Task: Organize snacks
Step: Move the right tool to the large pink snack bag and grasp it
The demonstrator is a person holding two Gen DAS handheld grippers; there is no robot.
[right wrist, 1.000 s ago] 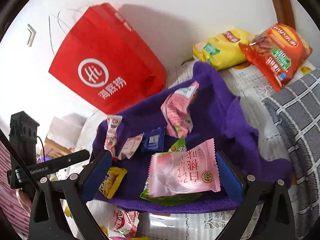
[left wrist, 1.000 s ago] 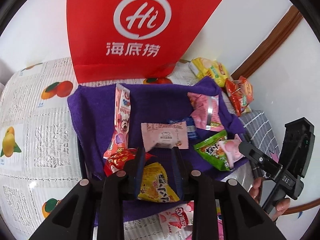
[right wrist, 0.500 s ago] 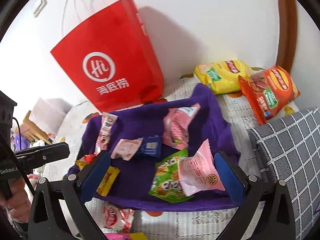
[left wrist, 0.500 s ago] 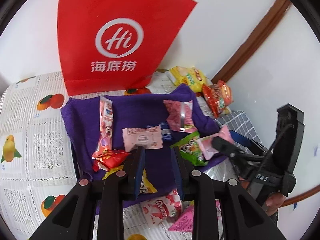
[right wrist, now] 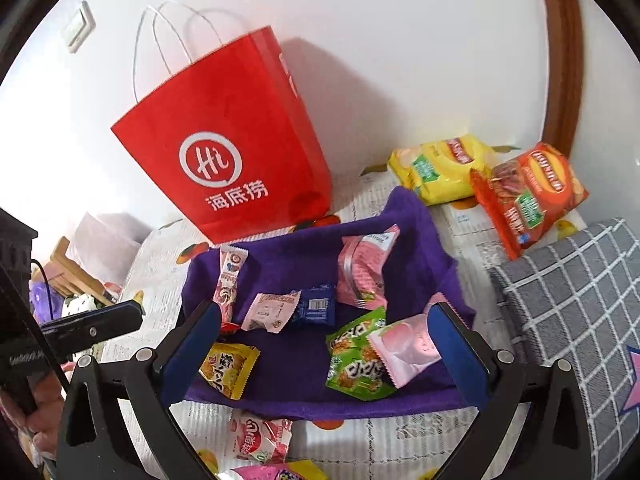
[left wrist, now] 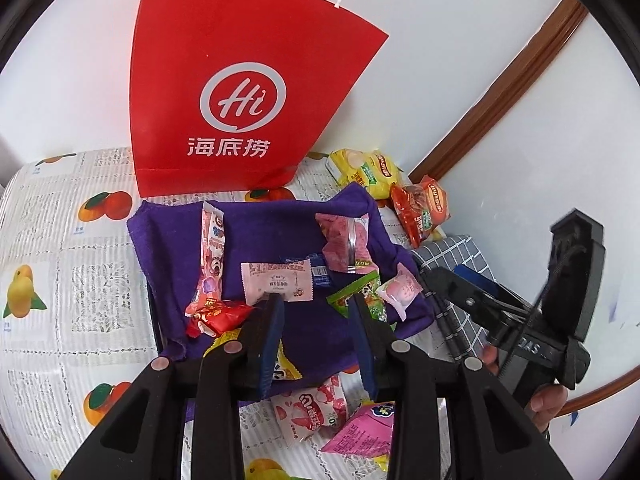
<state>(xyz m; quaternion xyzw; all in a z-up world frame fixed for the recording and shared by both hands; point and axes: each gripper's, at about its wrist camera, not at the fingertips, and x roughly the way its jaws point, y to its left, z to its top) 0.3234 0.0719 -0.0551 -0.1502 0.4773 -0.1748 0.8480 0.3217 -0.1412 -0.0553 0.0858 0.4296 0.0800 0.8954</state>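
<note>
- Snacks lie scattered on the purple towel (right wrist: 304,264) ahead of both grippers; more lie on the tablecloth (left wrist: 52,240) below them, and two chip bags (right wrist: 444,172) sit beyond the towel, right.
- Left gripper (left wrist: 316,312): jaws partly apart, empty. A second ago they straddled the yellow packet (right wrist: 228,368); now they have pulled back and it lies free, just left of the jaws.
- Right gripper (right wrist: 324,344): wide open, empty. It has backed away from the pink packet (right wrist: 404,348), which rests on the green packet (right wrist: 356,364).
- Red bag (left wrist: 240,96) stands behind the towel.
- Judgement: nothing is gathered yet; both grippers seem to be stepping back to choose.
</note>
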